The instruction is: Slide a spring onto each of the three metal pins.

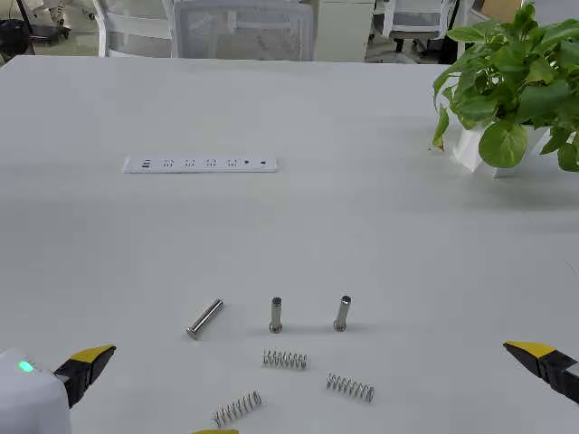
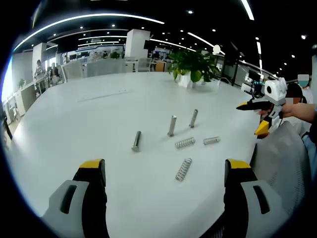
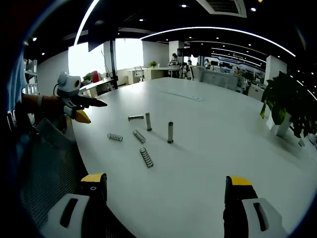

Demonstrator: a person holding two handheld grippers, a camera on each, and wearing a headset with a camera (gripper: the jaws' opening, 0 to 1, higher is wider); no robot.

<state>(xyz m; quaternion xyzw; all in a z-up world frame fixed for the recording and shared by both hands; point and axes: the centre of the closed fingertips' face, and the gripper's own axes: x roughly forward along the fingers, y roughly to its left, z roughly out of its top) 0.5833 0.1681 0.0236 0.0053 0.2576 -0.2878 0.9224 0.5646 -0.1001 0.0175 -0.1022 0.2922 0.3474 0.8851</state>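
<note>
On the white table one metal pin (image 1: 204, 318) lies flat, and two pins (image 1: 276, 314) (image 1: 342, 313) stand upright to its right. Three loose springs (image 1: 285, 359) (image 1: 350, 387) (image 1: 237, 409) lie just in front of them. My left gripper (image 1: 149, 398) is open at the near left edge, with nothing between its yellow-tipped fingers; in its own view (image 2: 165, 168) the nearest spring (image 2: 183, 169) lies ahead between the jaws. The right gripper (image 1: 547, 362) hovers at the near right, apart from the parts, and stands open and empty in its own view (image 3: 166, 181).
A white power strip (image 1: 200, 164) lies farther back on the table. A potted green plant (image 1: 511, 81) stands at the far right. Chairs (image 1: 240, 27) line the far edge. Bare tabletop (image 1: 362, 226) stretches behind the pins.
</note>
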